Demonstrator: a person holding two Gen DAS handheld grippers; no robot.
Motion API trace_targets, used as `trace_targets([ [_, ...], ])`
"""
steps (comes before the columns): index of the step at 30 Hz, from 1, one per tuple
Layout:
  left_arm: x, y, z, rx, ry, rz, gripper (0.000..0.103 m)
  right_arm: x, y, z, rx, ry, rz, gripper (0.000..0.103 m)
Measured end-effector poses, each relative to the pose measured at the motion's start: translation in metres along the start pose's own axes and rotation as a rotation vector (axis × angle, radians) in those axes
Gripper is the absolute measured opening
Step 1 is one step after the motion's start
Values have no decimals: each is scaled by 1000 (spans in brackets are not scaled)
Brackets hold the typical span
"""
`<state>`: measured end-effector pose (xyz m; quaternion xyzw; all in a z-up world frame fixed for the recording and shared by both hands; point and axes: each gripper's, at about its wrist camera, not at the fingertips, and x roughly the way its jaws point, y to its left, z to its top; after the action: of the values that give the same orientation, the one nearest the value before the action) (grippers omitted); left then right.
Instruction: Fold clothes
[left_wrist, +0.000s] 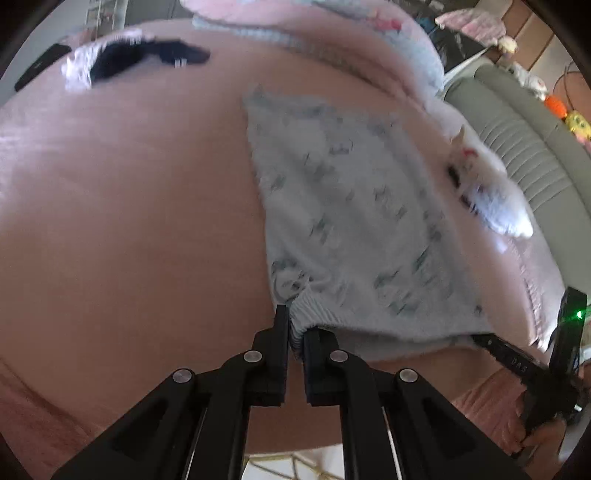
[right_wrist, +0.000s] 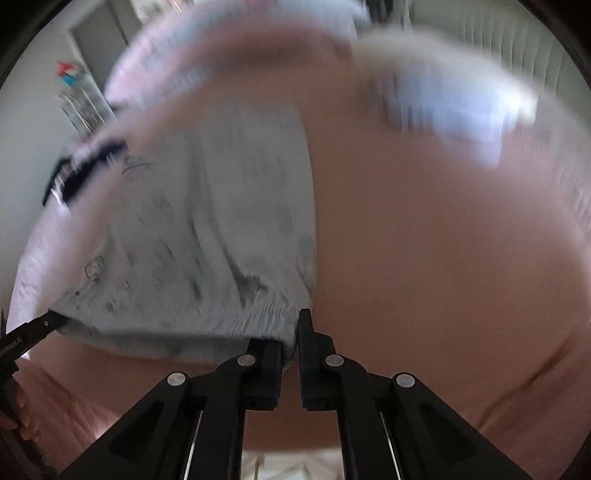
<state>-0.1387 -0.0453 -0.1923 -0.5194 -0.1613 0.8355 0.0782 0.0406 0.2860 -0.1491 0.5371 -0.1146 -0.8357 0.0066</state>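
A pale grey garment with small dark prints (left_wrist: 347, 206) lies spread over the pink bed cover (left_wrist: 129, 206), its elastic waistband nearest me. My left gripper (left_wrist: 295, 325) is shut on the left corner of that waistband, cloth bunched between its pads. In the right wrist view the same garment (right_wrist: 207, 221) stretches away to the left, and my right gripper (right_wrist: 293, 332) is shut on the waistband's right corner. Each gripper shows in the other's view at the far corner: the right gripper (left_wrist: 495, 343) and the left gripper (right_wrist: 40, 328). Both views are blurred.
A black and white garment (left_wrist: 125, 59) lies at the bed's far left. A white fluffy item (left_wrist: 491, 192) rests by the right edge, beside a grey-green sofa (left_wrist: 524, 140). A folded pale blue cloth (right_wrist: 454, 107) lies at the far right. A pink quilt (left_wrist: 332, 33) is heaped at the head.
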Motion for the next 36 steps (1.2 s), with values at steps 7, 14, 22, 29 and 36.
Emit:
trace_targets([
  [7, -24, 15, -1, -40, 36, -143, 14, -15, 4, 29, -1, 30, 127, 21],
  [14, -51, 7, 1, 45, -30, -191, 21, -18, 11, 46, -83, 26, 194, 33],
  [22, 6, -24, 14, 192, 65, -20, 21, 43, 28, 88, -105, 25, 100, 33],
  [29, -3, 0, -11, 147, 127, 46, 19, 60, 43, 58, -241, 93, 136, 40],
  [36, -32, -1, -12, 162, 36, 20, 19, 37, 24, 76, -125, -14, 180, 40],
])
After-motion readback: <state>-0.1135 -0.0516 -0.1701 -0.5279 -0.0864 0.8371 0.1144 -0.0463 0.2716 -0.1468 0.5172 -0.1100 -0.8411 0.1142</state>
